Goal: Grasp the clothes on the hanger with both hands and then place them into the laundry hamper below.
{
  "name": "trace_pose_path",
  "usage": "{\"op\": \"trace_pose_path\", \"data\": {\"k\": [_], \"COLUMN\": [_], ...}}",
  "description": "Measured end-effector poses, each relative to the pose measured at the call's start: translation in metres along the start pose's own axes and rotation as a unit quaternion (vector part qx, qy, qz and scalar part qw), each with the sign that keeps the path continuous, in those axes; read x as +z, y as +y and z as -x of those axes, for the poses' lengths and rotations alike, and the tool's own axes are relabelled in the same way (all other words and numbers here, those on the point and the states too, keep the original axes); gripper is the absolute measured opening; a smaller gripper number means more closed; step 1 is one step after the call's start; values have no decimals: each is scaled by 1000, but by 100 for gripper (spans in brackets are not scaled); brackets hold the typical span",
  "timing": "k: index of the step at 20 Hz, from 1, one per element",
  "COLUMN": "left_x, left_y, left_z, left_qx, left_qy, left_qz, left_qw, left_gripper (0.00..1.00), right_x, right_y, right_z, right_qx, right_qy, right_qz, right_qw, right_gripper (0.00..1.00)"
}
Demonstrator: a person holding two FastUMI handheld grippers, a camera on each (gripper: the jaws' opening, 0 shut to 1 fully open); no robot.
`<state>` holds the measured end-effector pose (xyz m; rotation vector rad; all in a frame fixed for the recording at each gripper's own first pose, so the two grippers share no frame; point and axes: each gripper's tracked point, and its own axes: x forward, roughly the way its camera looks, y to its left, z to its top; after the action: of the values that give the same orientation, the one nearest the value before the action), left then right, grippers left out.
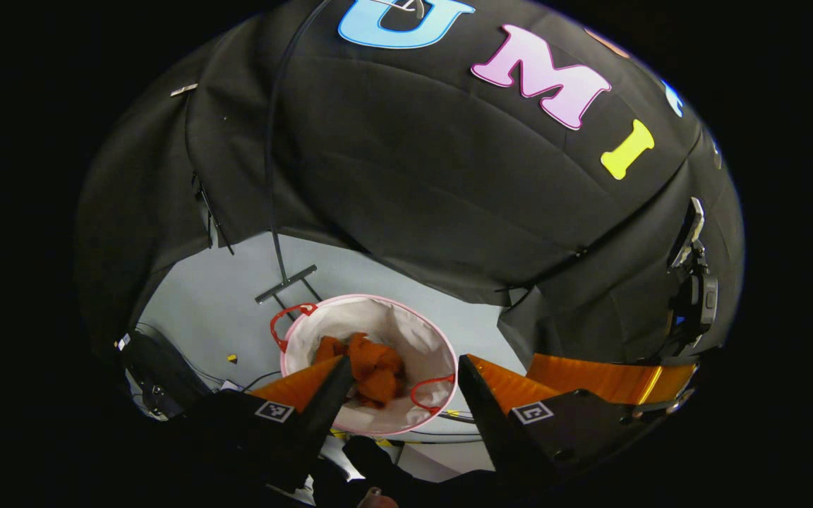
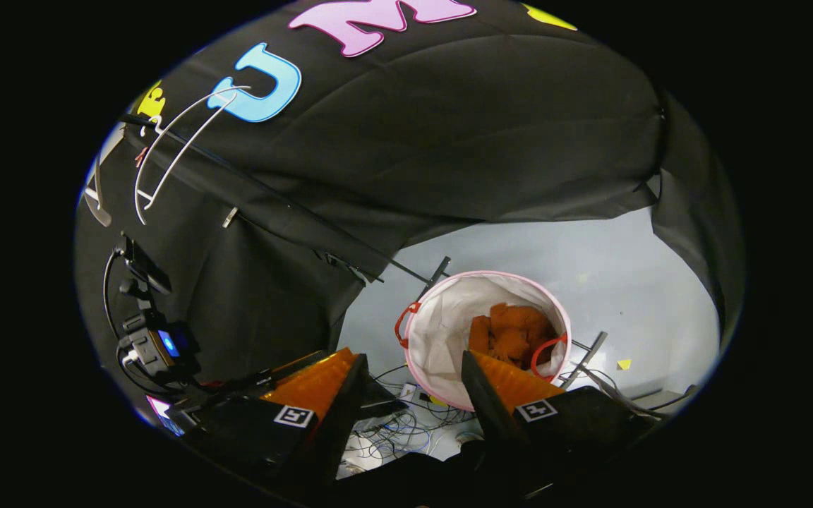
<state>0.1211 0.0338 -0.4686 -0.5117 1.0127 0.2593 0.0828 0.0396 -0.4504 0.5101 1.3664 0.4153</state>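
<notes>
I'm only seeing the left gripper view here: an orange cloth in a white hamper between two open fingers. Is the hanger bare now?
Observer: Yes. In the right gripper view the white wire hanger hangs bare on its rail against the booth wall.
Operator: And the other gripper, is it holding anything?
Observer: No. The right gripper is open with nothing between its fingers, and the hamper lies beyond them.
Operator: What's on the floor on that side?
Observer: A tangle of cables lies on the floor beside the hamper, just past the right gripper's fingers.
</notes>
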Motion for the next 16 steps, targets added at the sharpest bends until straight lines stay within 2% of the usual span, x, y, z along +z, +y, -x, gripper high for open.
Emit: {"op": "trace_pose_path", "data": {"k": [8,16], "left_x": [9,16], "left_y": [-6,1], "left_z": [12,67], "left_qx": [-19,-38], "left_qy": [-22,-59], "left_qz": [7,-29], "left_qw": [1000,997], "left_gripper": [96,96], "right_x": [1,-4], "right_y": [4,34], "right_z": [10,45], "right_qx": [0,-8], "right_qy": [-13,-71], "right_qz": [-1,8], "right_qw": [1000,997], "right_gripper": [88,88]}}
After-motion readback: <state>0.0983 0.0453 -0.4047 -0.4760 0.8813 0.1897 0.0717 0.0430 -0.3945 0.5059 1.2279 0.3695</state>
